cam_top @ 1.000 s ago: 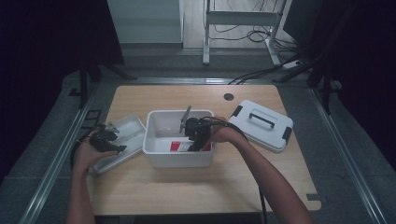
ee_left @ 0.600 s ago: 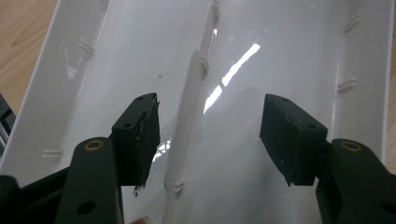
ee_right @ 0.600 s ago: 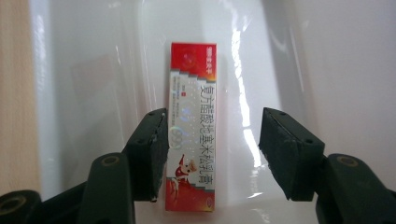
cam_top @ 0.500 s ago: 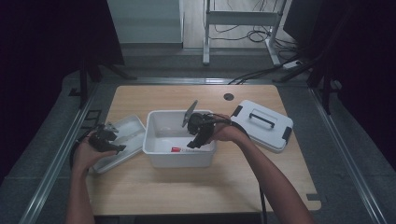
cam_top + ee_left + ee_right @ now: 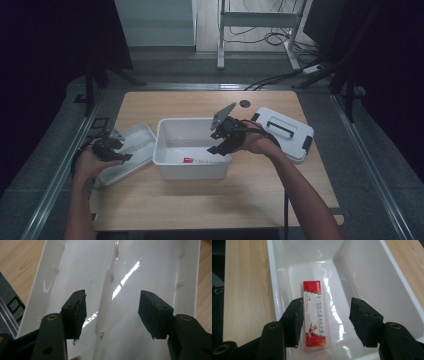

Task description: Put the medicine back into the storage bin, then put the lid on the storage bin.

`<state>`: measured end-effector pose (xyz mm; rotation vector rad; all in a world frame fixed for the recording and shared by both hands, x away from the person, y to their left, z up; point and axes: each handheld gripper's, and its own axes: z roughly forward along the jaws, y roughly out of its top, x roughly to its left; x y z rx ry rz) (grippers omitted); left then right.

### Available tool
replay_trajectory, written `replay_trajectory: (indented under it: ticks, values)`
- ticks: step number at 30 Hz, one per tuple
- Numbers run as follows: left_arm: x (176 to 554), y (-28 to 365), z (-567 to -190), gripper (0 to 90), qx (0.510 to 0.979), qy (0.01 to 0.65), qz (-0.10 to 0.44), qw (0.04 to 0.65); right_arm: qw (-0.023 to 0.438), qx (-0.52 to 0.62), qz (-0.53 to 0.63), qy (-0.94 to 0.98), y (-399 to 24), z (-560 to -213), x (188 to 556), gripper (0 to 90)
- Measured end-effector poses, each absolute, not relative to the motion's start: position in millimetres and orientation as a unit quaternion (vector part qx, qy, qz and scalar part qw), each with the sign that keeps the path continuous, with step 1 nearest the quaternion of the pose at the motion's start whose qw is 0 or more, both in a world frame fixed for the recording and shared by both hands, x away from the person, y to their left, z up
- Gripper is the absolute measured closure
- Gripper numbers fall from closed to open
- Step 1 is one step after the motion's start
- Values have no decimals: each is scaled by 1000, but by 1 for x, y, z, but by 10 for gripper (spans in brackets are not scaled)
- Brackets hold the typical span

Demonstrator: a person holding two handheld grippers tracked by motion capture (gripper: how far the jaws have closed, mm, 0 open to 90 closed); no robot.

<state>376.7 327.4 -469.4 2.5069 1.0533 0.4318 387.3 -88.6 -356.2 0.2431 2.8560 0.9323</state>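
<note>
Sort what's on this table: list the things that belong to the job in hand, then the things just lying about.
In the job:
white bin
red and white carton on the bin's floor
right gripper, open above the carton
left gripper, open over the shallow tray

Lying about:
handled lid

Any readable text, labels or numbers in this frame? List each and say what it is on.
"999": white digits on the red top band of the carton lying in the bin, and seemingly again lower on its face.
Column of Chinese characters down the carton: too blurred to read.
Tray and lid: no print visible.
</note>
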Motion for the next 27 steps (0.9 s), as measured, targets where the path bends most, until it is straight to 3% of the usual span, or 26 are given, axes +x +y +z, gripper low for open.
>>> replay_trajectory:
  ticks: [10,20,27]
  values:
    - [403,330,-473,480,919,344,98,165,73,83,313,943,-102,-351,379,445]
    - [418,333,-485,693,923,339,27,178,77,99,325,937,-116,-355,375,446]
    - [423,340,-487,852,920,342,14,192,78,118,344,928,-128,-355,373,426]
